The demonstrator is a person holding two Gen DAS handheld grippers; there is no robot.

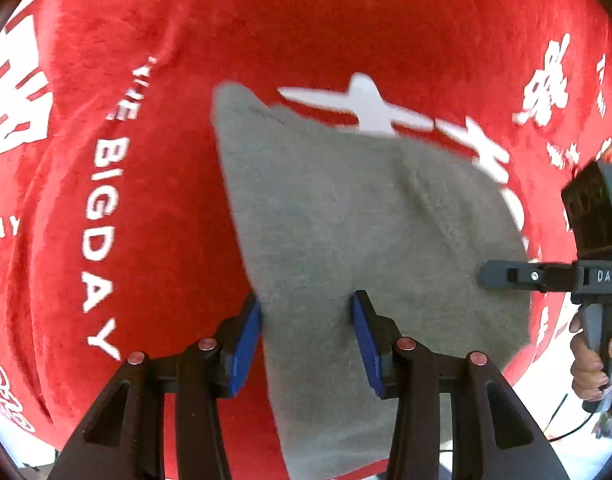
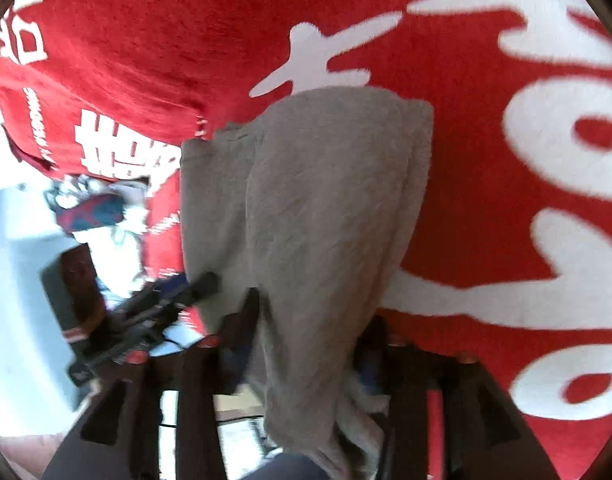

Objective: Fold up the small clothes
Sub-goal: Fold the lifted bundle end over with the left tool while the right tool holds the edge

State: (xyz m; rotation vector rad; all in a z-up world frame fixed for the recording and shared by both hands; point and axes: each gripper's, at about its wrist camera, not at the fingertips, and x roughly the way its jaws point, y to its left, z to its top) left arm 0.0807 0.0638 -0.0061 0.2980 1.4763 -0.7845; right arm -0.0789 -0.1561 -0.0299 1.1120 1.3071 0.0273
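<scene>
Garment: the small grey garment point(image 1: 358, 216) lies on the red printed cloth point(image 1: 165, 208) that covers the surface, stretched from its far end towards the near edge, where my two sets of jaws stand.

Left jaws: my left gripper point(image 1: 306, 332) stands part-way wide. The grey cloth runs up between the blue pads point(image 1: 245, 344), which sit apart with no pinch that I can see. I judge it loose here.

Right jaws: my right gripper point(image 2: 310, 320) has grey cloth bunched between its fingers, but that view is smeared by motion. I cannot tell whether they press on it or stand clear.

Step in hand: I judge this a fold of the near end over towards the far end, carried by both hands together, at or near the letting-go.

Next move: it calls for laying the carried edge flat and square on the layer below, then drawing both jaws clear without dragging the cloth.

Hidden: the garment's near end is cut off behind my fingers in both views. Its kind is not plain. Whether what lies under the red cloth is a tabletop or a bed I cannot tell.
</scene>
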